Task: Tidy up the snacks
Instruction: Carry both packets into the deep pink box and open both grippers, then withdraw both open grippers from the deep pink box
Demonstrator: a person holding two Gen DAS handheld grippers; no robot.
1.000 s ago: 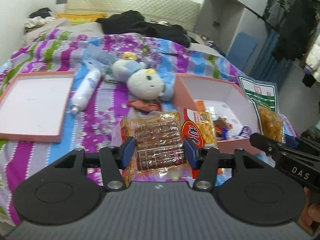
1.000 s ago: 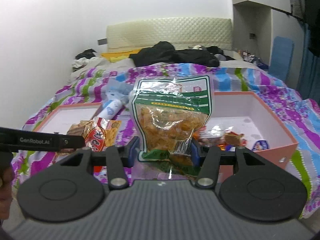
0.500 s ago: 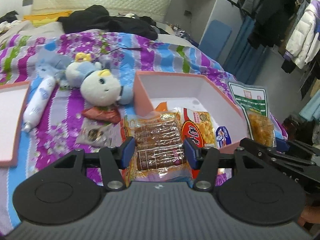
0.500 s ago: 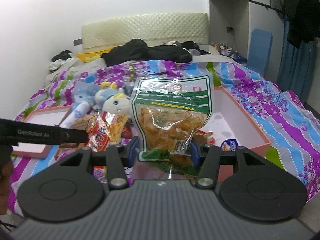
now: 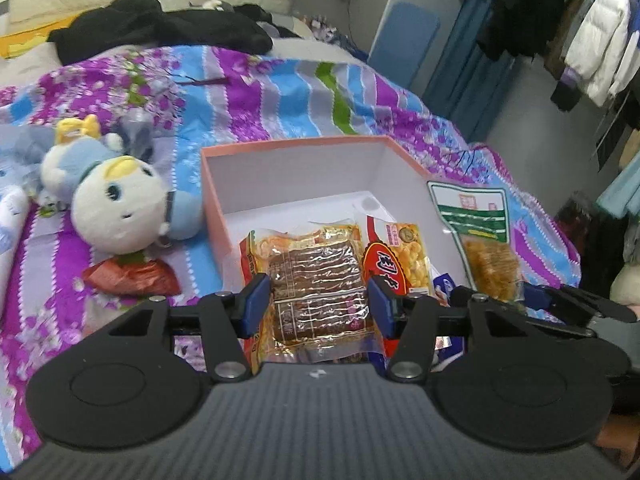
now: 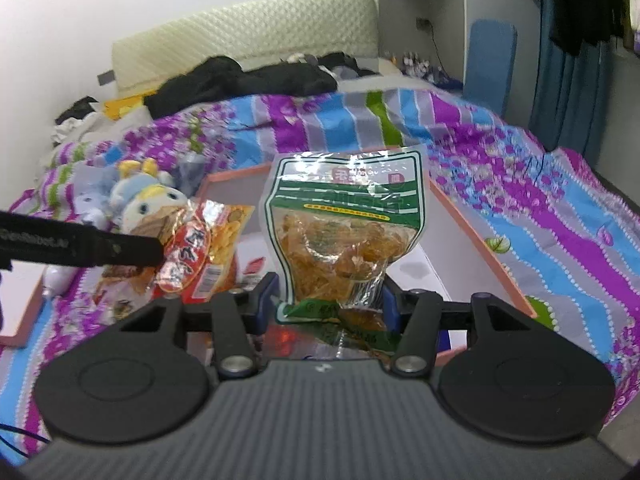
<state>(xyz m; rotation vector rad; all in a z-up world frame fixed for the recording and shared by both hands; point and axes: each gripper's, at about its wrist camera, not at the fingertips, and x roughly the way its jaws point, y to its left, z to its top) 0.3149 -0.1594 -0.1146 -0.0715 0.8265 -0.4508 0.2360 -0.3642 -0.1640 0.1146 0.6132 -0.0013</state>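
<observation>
My left gripper (image 5: 318,304) is shut on two snack packets: a clear one with brown pieces (image 5: 312,280) and a red-and-yellow one (image 5: 394,264). It holds them over the near edge of the open pink box (image 5: 296,148). My right gripper (image 6: 328,300) is shut on a green-topped bag of orange snacks (image 6: 344,236), upright above the box's (image 6: 480,240) near side. That bag also shows in the left wrist view (image 5: 480,236), and the left gripper's packets show in the right wrist view (image 6: 200,248). Small packets lie on the box floor, mostly hidden.
A plush doll (image 5: 116,204) and a red snack packet (image 5: 128,276) lie on the striped bedspread left of the box. Black clothes (image 5: 160,28) lie at the bed's head. A box lid's edge (image 6: 24,320) shows at the left. Hanging clothes (image 5: 592,32) are at right.
Both grippers have moved right and forward with their packets, from beside the box to over it. The lid and the white bottle have slid out of the left wrist view.
</observation>
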